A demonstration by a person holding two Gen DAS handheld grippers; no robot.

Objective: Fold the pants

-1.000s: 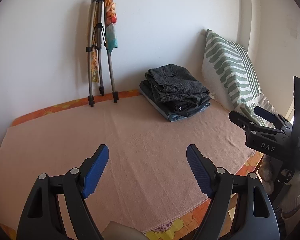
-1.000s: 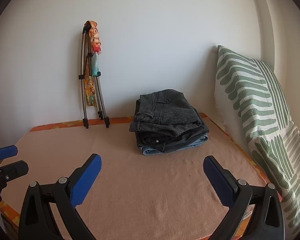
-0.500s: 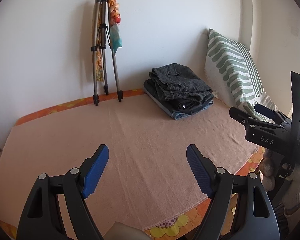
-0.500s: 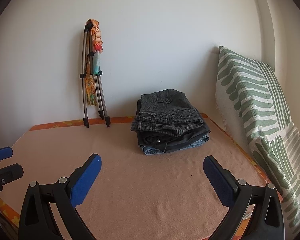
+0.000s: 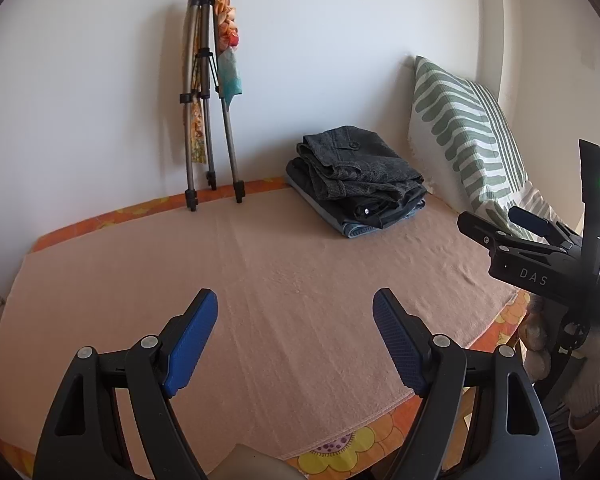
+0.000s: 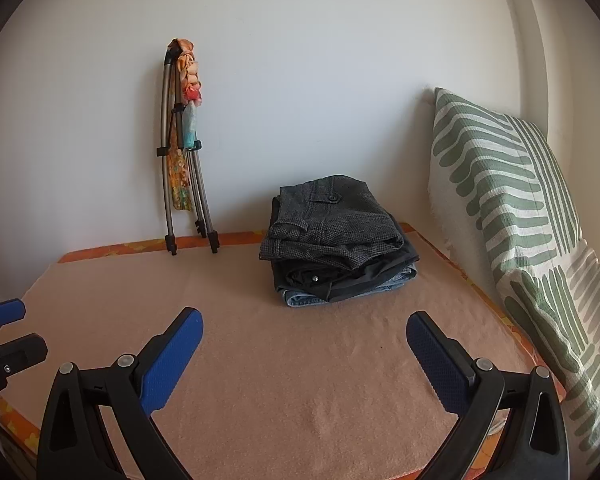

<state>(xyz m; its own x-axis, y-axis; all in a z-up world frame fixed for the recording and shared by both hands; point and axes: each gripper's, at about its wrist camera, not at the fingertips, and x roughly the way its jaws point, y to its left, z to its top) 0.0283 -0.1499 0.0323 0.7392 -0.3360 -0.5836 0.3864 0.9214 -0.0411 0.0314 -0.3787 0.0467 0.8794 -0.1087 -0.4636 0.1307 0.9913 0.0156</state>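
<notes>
The left gripper (image 5: 295,326), black with blue ribbed pads, hangs above the near half of a peach-coloured towel (image 5: 260,272) spread over a bed; its jaws stand wide apart with nothing between them. The right gripper (image 6: 304,350), of the same make, hovers over the same towel with its jaws equally spread and bare. In the left wrist view the right gripper appears from the side at the right edge, held by a hand in a pale knitted glove (image 5: 592,376).

The stack of folded pants (image 6: 336,240) lies at the far side of the towel, near the white wall (image 6: 300,80) and well apart from both grippers. A grey tweed pair with a buttoned pocket lies on top, a black pair under it, and blue denim at the bottom; there may be a further layer, but the folds hide it.

A folded metal tripod (image 6: 184,184) draped with a patterned orange cloth leans against the wall to the left of the stack. A white pillow with green stripes (image 6: 512,216) stands propped to the right of it. An orange flowered sheet (image 5: 340,450) shows beyond the towel's edge.
</notes>
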